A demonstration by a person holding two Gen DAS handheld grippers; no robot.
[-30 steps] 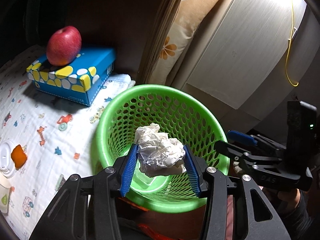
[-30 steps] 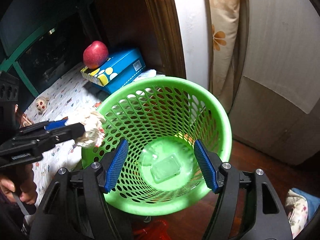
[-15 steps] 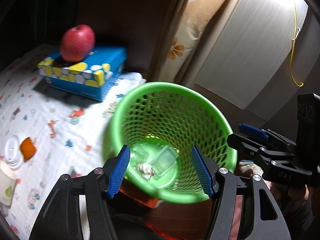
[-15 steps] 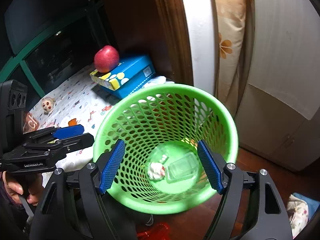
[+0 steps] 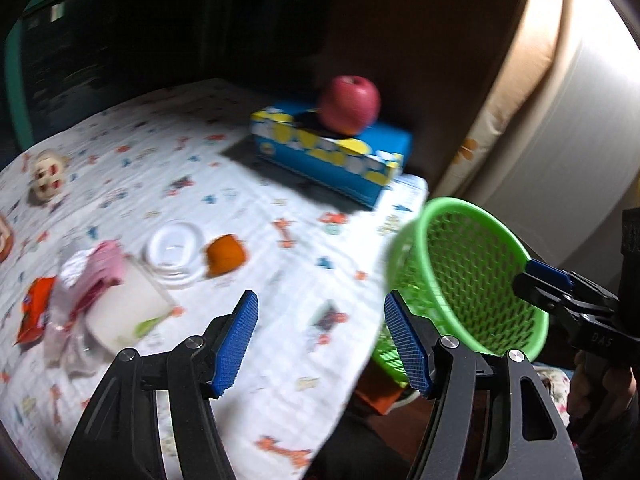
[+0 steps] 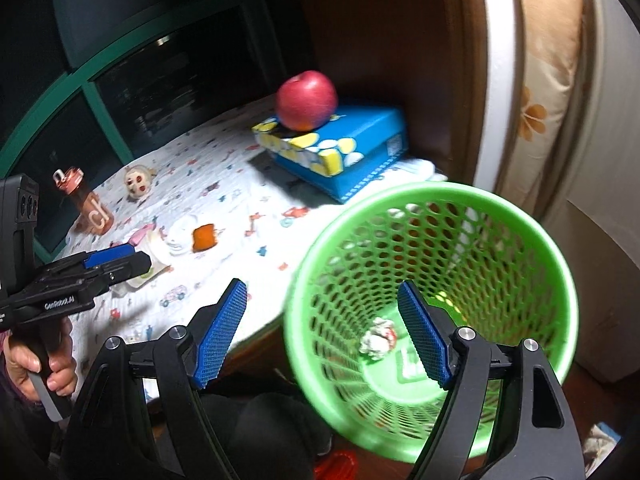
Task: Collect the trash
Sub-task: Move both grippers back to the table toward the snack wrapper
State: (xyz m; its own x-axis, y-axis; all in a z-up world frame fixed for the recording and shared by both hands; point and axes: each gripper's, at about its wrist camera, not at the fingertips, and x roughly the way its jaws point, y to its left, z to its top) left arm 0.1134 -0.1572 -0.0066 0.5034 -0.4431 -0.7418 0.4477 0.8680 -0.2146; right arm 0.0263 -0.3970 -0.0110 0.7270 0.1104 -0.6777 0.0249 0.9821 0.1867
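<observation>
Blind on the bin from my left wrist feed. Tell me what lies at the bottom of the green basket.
Observer: From the right wrist view, a crumpled paper ball lies on the floor of the green basket.
Operator: Report the right claw's state.
Observer: The right claw is open and holds nothing.
Operator: Name whatever sits past my left edge.
Observer: An orange bottle stands upright on the cloth, beside the doll head.
</observation>
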